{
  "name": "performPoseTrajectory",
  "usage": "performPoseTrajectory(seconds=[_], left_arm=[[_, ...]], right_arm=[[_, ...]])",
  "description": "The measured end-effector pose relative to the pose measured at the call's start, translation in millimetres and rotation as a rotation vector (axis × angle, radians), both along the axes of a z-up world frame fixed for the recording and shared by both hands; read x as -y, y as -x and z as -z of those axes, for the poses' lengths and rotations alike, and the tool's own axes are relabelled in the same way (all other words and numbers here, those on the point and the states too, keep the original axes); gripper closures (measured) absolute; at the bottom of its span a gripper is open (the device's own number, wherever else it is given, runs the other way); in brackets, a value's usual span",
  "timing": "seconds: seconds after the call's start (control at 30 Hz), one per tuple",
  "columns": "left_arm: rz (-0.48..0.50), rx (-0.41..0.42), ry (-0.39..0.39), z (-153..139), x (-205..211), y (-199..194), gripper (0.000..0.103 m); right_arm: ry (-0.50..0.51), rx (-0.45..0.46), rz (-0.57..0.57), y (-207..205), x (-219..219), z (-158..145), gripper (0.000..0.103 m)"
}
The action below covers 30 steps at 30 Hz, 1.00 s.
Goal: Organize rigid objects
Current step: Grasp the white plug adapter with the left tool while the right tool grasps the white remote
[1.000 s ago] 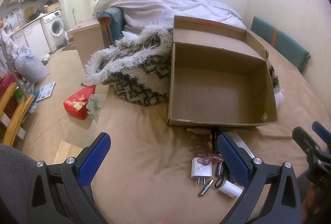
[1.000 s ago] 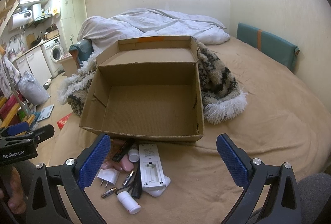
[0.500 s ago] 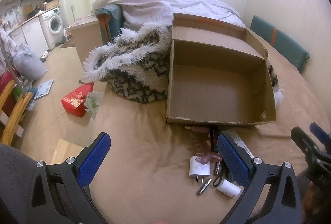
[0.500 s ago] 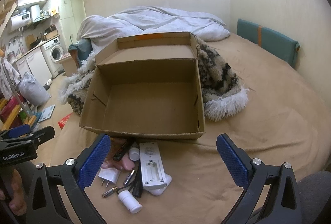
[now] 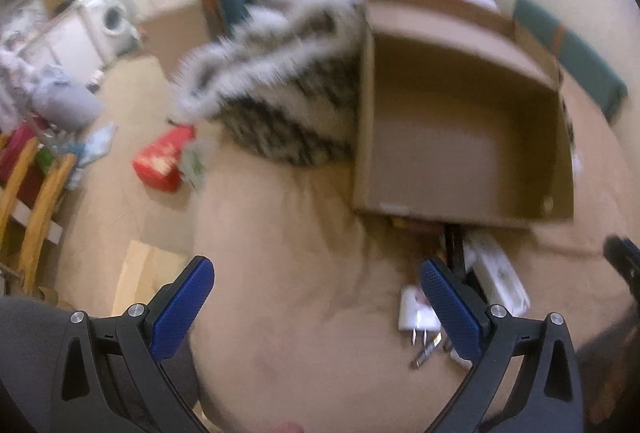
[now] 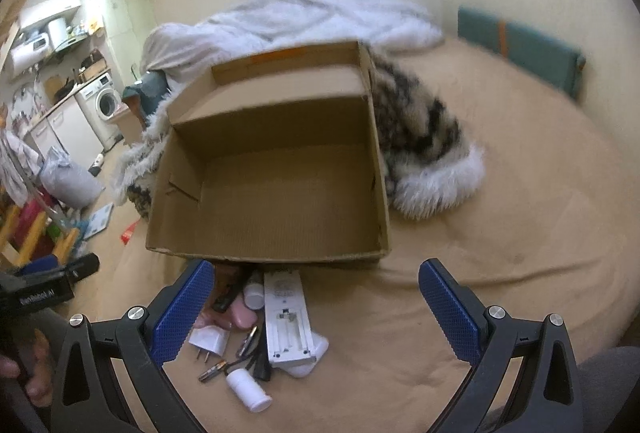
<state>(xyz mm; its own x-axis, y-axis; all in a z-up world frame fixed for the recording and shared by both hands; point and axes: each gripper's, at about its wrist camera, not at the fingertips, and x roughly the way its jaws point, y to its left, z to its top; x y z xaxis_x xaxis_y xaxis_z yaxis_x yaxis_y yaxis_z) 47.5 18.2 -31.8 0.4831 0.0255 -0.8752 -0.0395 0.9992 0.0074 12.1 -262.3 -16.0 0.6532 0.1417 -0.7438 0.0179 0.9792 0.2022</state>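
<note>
An open, empty cardboard box [image 6: 272, 189] lies on the tan bed; it also shows in the left wrist view [image 5: 460, 137]. Before its near wall lies a pile of small things: a white remote [image 6: 286, 317], a white plug adapter [image 6: 210, 340], a white bottle [image 6: 248, 390], a pink item [image 6: 240, 317], batteries [image 6: 214, 376] and a black cable [image 6: 260, 361]. My right gripper [image 6: 316, 309] is open, its left finger over the pile's left side. My left gripper [image 5: 316, 305] is open and empty, left of the adapter [image 5: 416, 319] and remote [image 5: 500, 281].
A furry black-and-white blanket [image 6: 424, 153] lies behind and beside the box. A white duvet [image 6: 304, 21] is heaped at the back. Teal cushions [image 6: 520, 49] line the wall. Left of the bed is floor with a red bag [image 5: 160, 161] and wooden chairs [image 5: 36, 209].
Both grippers have moved forward and lower toward the box and the pile. The left wrist view is now blurred by motion. Both stay open.
</note>
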Motion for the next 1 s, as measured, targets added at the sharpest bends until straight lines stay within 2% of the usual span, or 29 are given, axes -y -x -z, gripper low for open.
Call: performPoseTrajectory(seconds=[0.13, 0.3, 0.33, 0.37, 0.53, 0.63, 0.73, 0.87, 0.93, 1.0], left_arm=[[0.088, -0.162, -0.010, 35, 23, -12, 0.006], [0.154, -0.327, 0.041, 72, 47, -26, 0.018], [0.169, -0.345, 0.043, 77, 53, -27, 0.020], [0.181, -0.362, 0.039, 81, 57, -30, 0.022], [0.204, -0.412, 0.040, 103, 74, -39, 0.024], [0.213, -0.440, 0.042, 114, 79, -42, 0.032], [0.212, -0.461, 0.032, 129, 84, -45, 0.044], [0.204, -0.464, 0.042, 137, 84, -47, 0.045], [0.204, -0.458, 0.047, 137, 83, -49, 0.048], [0.205, -0.453, 0.063, 136, 84, -49, 0.064]], right_arm=[[-0.060, -0.210, -0.070, -30, 1, 31, 0.000], [-0.107, -0.390, -0.164, -55, -9, 63, 0.000], [-0.114, -0.419, -0.178, -59, -12, 69, 0.006], [-0.119, -0.449, -0.190, -64, -15, 76, 0.017], [-0.149, -0.552, -0.216, -85, -24, 106, 0.023], [-0.148, -0.596, -0.226, -91, -31, 120, 0.033], [-0.139, -0.612, -0.245, -96, -40, 127, 0.037], [-0.106, -0.626, -0.261, -101, -52, 134, 0.038], [-0.084, -0.640, -0.269, -103, -61, 139, 0.040], [-0.045, -0.648, -0.279, -105, -66, 146, 0.053]])
